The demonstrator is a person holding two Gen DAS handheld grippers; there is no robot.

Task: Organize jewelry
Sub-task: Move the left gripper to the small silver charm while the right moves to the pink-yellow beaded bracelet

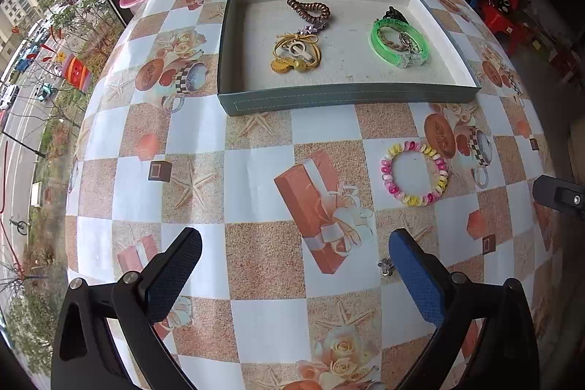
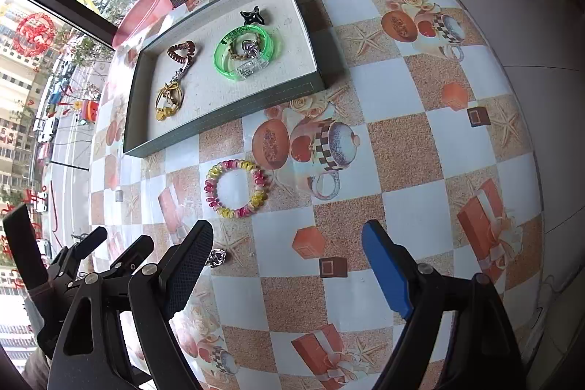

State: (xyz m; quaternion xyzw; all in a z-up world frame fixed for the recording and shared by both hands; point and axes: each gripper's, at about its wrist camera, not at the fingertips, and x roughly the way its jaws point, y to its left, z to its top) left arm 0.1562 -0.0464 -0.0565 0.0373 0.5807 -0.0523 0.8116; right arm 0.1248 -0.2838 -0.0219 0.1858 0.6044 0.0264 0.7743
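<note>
Pink-and-yellow bead bracelet (image 2: 237, 189) lies on the worktop (image 2: 402, 141) at frame centre-left, below the tray (image 2: 226, 127), so I'd lower my right gripper (image 2: 287, 265), jaws wide and empty like the left gripper (image 1: 294, 265), over one side of its ring.

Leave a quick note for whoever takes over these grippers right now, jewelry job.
Left gripper: jaws open, empty. Right gripper: jaws open, empty.
In the tray: brown coil tie, yellow hair tie, green bangle, black claw clip.
Left on the tablecloth: pink-and-yellow bracelet and a small silver charm close to the grippers. Both need to go into the tray.
</note>
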